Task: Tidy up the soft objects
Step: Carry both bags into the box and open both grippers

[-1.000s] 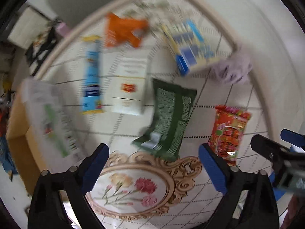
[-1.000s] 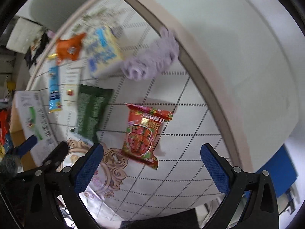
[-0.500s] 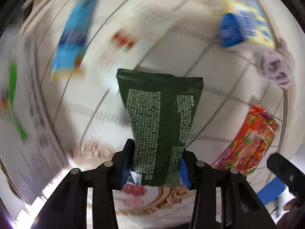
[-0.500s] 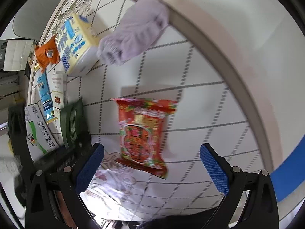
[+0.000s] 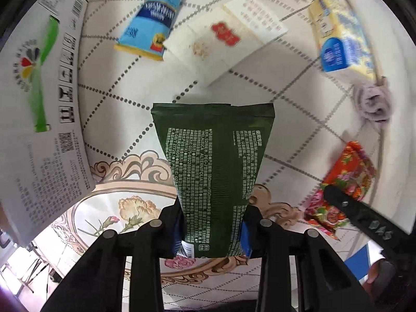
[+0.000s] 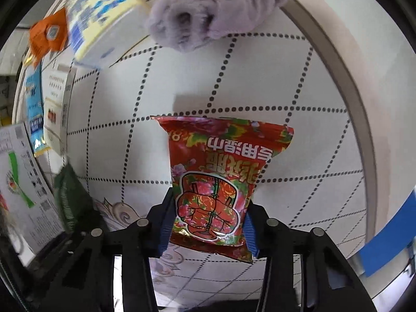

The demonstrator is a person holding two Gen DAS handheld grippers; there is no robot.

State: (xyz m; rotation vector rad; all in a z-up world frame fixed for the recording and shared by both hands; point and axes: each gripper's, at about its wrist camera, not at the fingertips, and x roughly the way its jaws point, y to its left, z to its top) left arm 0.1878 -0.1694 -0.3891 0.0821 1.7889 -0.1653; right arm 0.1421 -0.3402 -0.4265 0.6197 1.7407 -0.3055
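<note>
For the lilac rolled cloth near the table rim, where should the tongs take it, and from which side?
Grip the lilac cloth across the middle of its roll, coming from above. It lies as a soft lump on the table, partly over the rim, so its flanks are open; the yellow tissue pack crowds one end.

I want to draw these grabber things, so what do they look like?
Each gripper, the left gripper and the right gripper, has two black plastic fingers like flat bars, joined by round silver rivets. Their fingertips carry blue pads. No cables or sleeves show.
</note>
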